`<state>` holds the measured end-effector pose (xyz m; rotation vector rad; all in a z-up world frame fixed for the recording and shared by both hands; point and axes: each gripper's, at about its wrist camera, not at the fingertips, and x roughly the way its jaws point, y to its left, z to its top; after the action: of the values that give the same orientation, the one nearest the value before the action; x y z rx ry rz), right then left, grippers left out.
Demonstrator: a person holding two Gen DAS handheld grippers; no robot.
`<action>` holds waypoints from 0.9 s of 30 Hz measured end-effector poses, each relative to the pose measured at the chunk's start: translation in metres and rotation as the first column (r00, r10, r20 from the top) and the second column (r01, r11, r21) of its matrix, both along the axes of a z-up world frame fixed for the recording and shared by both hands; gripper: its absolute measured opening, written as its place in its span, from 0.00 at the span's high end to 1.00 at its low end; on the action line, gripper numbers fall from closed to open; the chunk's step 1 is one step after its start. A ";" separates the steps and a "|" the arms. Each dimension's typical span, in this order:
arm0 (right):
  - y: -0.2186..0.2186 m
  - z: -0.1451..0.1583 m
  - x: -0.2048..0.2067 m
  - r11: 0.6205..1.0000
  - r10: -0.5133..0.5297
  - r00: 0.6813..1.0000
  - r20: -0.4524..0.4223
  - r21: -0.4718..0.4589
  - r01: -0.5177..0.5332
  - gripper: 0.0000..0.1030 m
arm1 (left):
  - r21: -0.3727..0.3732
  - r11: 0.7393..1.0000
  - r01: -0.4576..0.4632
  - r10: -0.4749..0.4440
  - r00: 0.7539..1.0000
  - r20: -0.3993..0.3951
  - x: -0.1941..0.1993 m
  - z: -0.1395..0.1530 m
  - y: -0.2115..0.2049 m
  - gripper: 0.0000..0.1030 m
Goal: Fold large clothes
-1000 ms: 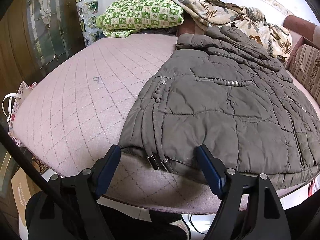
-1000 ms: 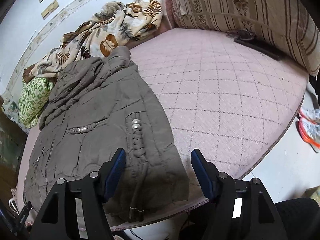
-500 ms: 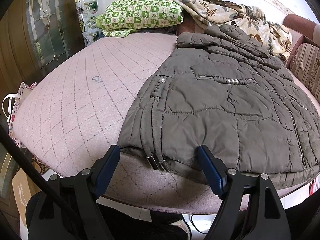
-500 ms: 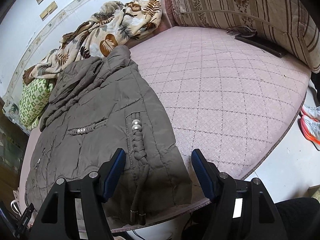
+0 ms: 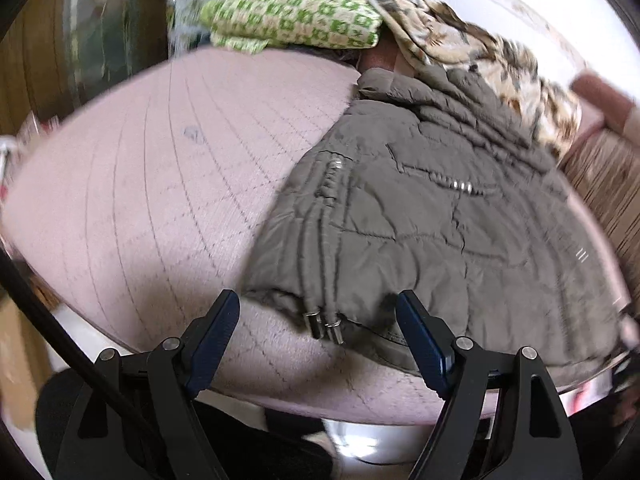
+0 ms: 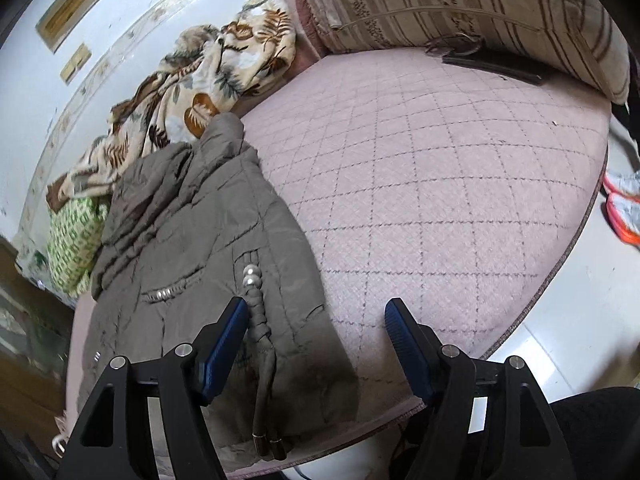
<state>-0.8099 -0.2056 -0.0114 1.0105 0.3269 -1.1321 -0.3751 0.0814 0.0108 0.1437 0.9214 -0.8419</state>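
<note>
Left gripper: jaws wide apart, empty, poised over the hem of the olive-grey quilted puffer jacket spread flat on the pink quilted bed | right gripper: jaws spread, empty, over the jacket's other hem corner | leaf-print blanket crowds the collar.
</note>
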 end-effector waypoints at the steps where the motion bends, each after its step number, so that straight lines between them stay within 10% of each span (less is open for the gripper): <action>1: -0.001 -0.001 -0.002 1.000 -0.005 1.000 0.016 0.009 0.004 0.27 | -0.019 1.000 -0.005 0.004 0.999 -0.050 0.007 -0.001 0.005 0.23; 7: -0.007 -0.012 -0.020 0.997 -0.046 0.991 0.123 0.071 0.037 0.27 | -0.107 0.985 -0.138 0.096 0.940 -0.327 0.056 -0.016 0.041 0.23; 27: -0.013 -0.025 -0.044 0.992 -0.037 0.960 0.279 0.124 0.002 0.27 | -0.204 0.975 -0.088 0.000 0.918 -0.396 0.056 -0.015 0.001 0.23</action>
<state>-0.8542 -0.2188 -0.0360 1.2690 0.1596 -0.9785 -0.3188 0.0820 -0.0037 -0.2479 1.1964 -0.9418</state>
